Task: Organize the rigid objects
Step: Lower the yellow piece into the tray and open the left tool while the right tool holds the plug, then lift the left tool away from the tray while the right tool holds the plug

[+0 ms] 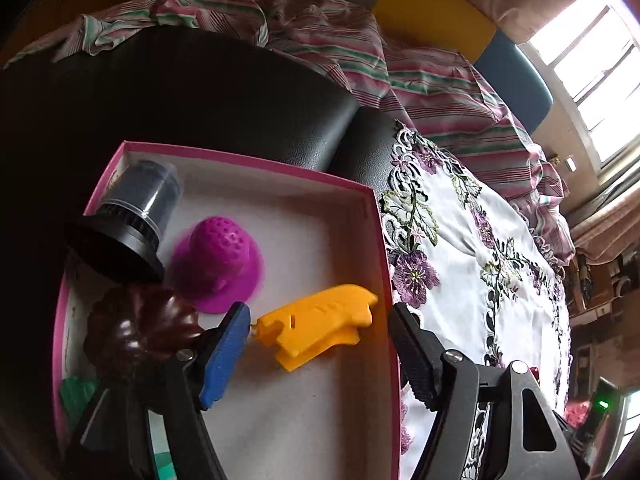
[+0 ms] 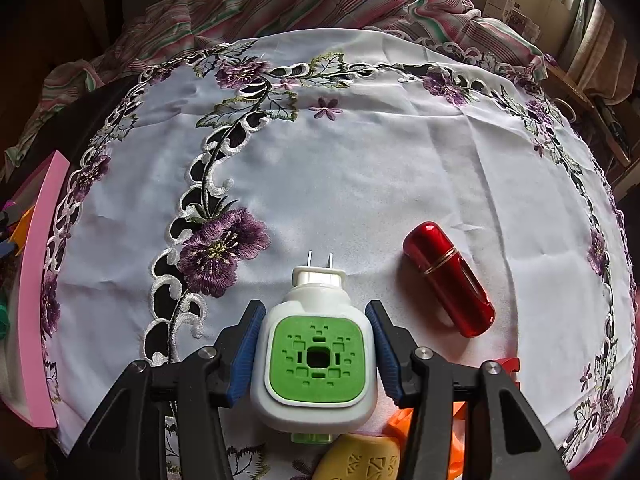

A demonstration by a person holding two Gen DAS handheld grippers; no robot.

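Note:
In the left wrist view, a pink-rimmed box (image 1: 372, 240) holds a yellow plastic piece (image 1: 316, 324), a magenta dimpled cap (image 1: 224, 260), a dark lens-like cylinder (image 1: 136, 212), a dark brown ribbed piece (image 1: 136, 324) and something green (image 1: 78, 392). My left gripper (image 1: 320, 340) is open above the box, its fingers either side of the yellow piece, not touching it. In the right wrist view, my right gripper (image 2: 316, 346) is closed on a white plug-in device with a green face (image 2: 316, 356). A red capsule-shaped case (image 2: 448, 280) lies to its right.
An embroidered white cloth (image 2: 360, 168) covers the table. A yellow object (image 2: 360, 460) and an orange object (image 2: 456, 440) lie under the right gripper. The box's pink edge (image 2: 36, 288) shows at the far left. Striped fabric (image 1: 420, 80) is heaped behind, over a black cushion (image 1: 180, 92).

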